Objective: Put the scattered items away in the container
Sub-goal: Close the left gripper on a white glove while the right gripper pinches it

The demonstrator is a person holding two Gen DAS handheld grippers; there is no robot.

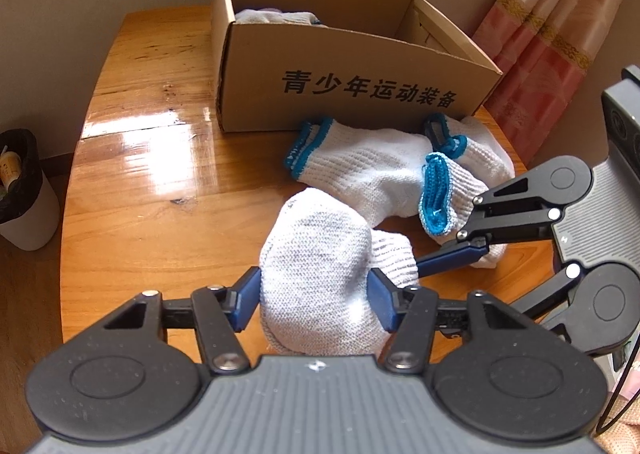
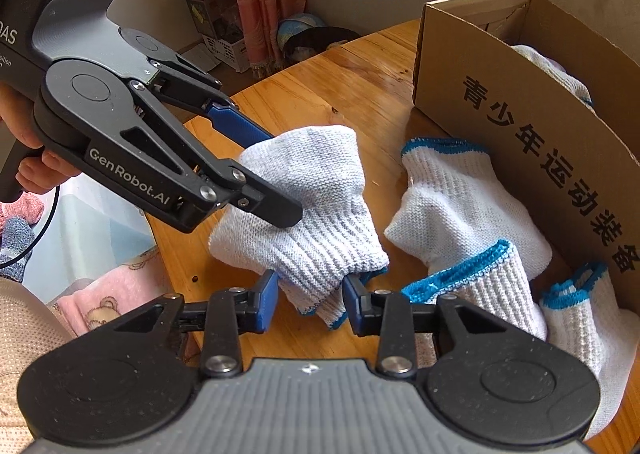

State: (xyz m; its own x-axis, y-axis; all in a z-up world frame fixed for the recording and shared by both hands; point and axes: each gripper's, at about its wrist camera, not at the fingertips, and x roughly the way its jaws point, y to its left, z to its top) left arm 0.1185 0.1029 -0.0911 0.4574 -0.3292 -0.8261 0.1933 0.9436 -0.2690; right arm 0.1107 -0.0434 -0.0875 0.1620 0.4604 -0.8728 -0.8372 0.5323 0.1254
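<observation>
Both grippers work on one knit glove, grey-white, ribbed cotton, bunched into a soft lump w/ its blue-edged cuff hanging near side. Left gripper: blue jaws clamped on the glove's rounded finger end, fabric squeezed between the pads. Right gripper: blue jaws pinched on the cuff end, cloth bulging out above them. Seen from the right wrist cam, the left gripper comes in from upper left, black linkage, "GenRobot.AI" printed on it, a hand on its grip.

Count: 1 glove held, 3 more loose gloves beside it on the worktop, so 4 outside the box. The 3 loose ones: one flat glove w/ blue cuff facing left, one rolled glove showing an open blue cuff mouth, one far-right glove just beside the box front. All white ribbed knit, blue stitched cuffs, touching or overlapping each other.

Cardboard box: 1, brown corrugated, rectangular, open top, black printed characters on the front wall, far side of the worktop. Inside, at least 1 more white knit glove at the left end; exact no. can't tell.

Worktop: glossy varnished wood, rounded edge. Left of it, 1 white bin w/ black liner. Far right, pink patterned curtain.
</observation>
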